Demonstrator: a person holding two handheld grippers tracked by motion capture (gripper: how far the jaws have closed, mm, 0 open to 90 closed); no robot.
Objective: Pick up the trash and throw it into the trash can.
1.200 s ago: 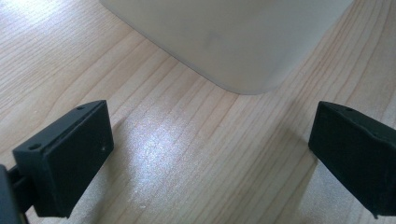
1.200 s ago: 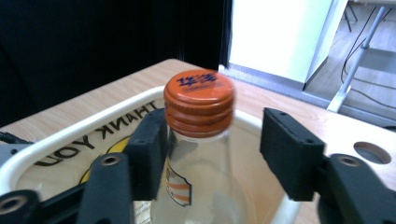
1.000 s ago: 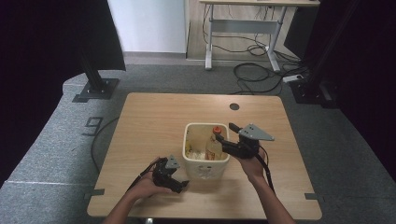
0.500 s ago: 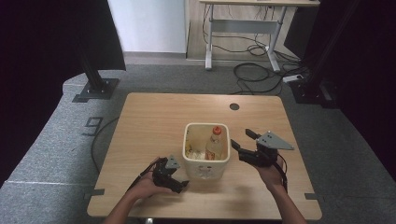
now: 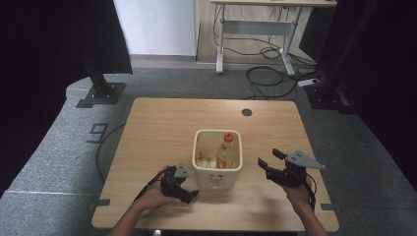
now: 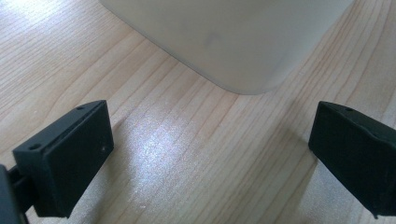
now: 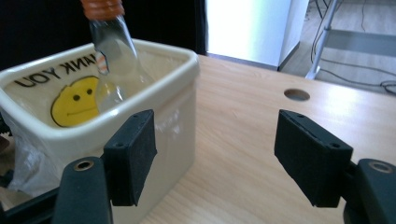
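A cream bin point(image 5: 216, 179) with a plastic liner stands in the middle of the wooden table point(image 5: 167, 128). A clear bottle point(image 5: 225, 151) with an orange cap leans inside it. My left gripper point(image 5: 191, 195) rests open on the table at the bin's near left corner. The left gripper view has the bin's wall point(image 6: 233, 42) just ahead of its empty jaws point(image 6: 210, 154). My right gripper point(image 5: 268, 157) is held to the right of the bin, open. Its jaws have just been opening and nothing is between them. The right gripper view point(image 7: 215, 154) looks past the bin's rim point(image 7: 154, 100) at the bottle point(image 7: 109, 51).
The bin's liner shows a yellow smiley face point(image 7: 74, 100) and printed letters. A round cable hole point(image 5: 247, 112) sits in the table's far right part. Bare wood lies on both sides of the bin. Beyond the table are a desk frame point(image 5: 255, 29) and floor cables.
My right gripper has pulled away from above the bin, moving right and down to the table's right side. The bottle stays in the bin. The left hand has kept still.
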